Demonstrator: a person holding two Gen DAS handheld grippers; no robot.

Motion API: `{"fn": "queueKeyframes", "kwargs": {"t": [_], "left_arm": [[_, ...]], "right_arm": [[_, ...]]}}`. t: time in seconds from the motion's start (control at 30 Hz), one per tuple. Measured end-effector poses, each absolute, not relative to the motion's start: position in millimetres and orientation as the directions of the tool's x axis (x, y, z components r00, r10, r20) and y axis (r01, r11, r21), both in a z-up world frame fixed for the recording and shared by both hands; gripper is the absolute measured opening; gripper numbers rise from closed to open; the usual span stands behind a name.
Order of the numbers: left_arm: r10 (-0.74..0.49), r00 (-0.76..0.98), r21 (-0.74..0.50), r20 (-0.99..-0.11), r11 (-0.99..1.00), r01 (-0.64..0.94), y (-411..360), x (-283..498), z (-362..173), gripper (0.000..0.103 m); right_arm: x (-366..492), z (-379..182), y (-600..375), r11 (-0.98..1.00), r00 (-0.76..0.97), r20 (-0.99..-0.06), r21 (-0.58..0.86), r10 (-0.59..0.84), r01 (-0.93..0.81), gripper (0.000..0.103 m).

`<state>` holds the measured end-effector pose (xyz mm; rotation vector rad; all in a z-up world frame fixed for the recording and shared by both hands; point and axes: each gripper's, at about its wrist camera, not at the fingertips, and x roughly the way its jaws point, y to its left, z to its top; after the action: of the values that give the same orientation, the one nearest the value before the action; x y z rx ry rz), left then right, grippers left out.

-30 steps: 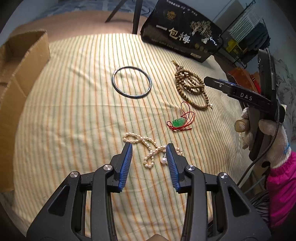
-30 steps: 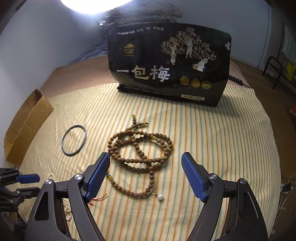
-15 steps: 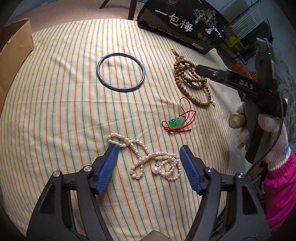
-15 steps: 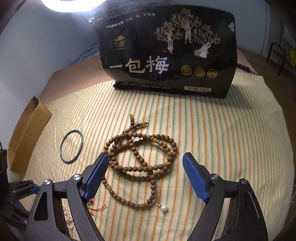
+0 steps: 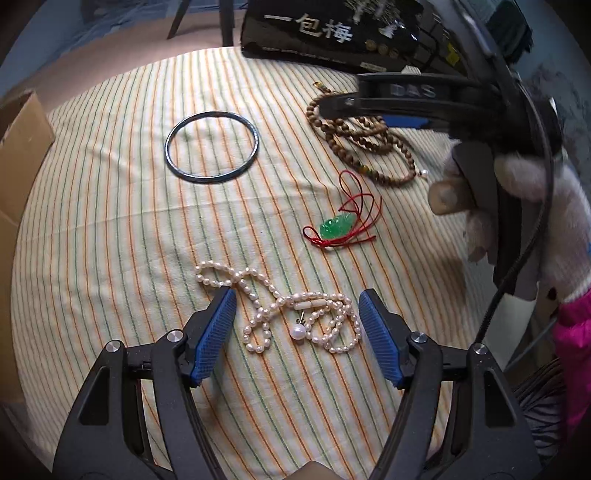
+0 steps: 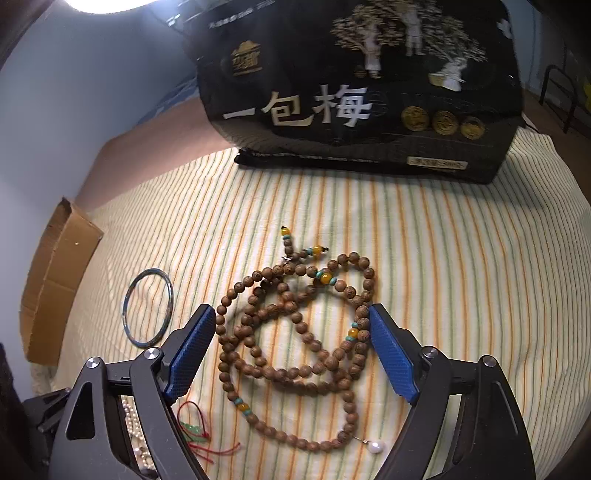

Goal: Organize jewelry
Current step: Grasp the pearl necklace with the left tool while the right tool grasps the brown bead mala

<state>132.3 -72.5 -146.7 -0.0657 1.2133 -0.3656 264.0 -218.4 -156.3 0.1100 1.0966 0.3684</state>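
Left wrist view: looks down and forward, close over the pearl necklace (image 5: 295, 314), black bag (image 5: 332, 33) at 12 o'clock. Right wrist view: low, close over the wooden beads (image 6: 295, 332), facing that bag (image 6: 362, 92). Shared: bangle (image 5: 211, 146) (image 6: 148, 307), beads (image 5: 369, 147), jade pendant (image 5: 336, 227) (image 6: 194, 432), striped table (image 5: 110, 258).

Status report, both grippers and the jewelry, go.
Left gripper open, straddling pearl necklace. Right gripper open over wooden bead necklace. Nothing gripped. Path unobstructed.
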Motion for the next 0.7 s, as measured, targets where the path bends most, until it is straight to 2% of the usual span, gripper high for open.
{"fn": "queueKeyframes", "kwargs": {"t": [0.33,0.43,0.5,0.6,0.7], "left_arm": [[-0.207,0.34,-0.099,-0.917,0.946,0.309,-96.4,129.7,-153.5,0.07],[-0.19,0.356,-0.077,-0.915,0.948,0.308,-98.8,130.2,-155.2,0.057],[-0.183,0.367,-0.072,-0.912,0.952,0.297,-95.3,132.1,-154.9,0.043],[-0.184,0.375,-0.074,-0.908,0.954,0.289,-90.0,134.6,-154.4,0.029],[-0.2,0.376,-0.097,-0.905,0.956,0.277,-82.5,138.0,-154.1,0.018]], "right_arm": [[272.7,-165.7,-195.4,0.952,0.396,-0.883,0.153,0.252,-0.266,0.085],[271.8,-167.2,-190.8,0.953,0.396,-0.888,0.128,0.232,-0.274,0.086],[272.9,-167.6,-189.7,0.953,0.394,-0.89,0.127,0.232,-0.275,0.086],[275.1,-168.4,-188.4,0.949,0.384,-0.893,0.129,0.237,-0.286,0.087],[273.8,-169.1,-186.4,0.943,0.375,-0.896,0.118,0.236,-0.31,0.089]]}}
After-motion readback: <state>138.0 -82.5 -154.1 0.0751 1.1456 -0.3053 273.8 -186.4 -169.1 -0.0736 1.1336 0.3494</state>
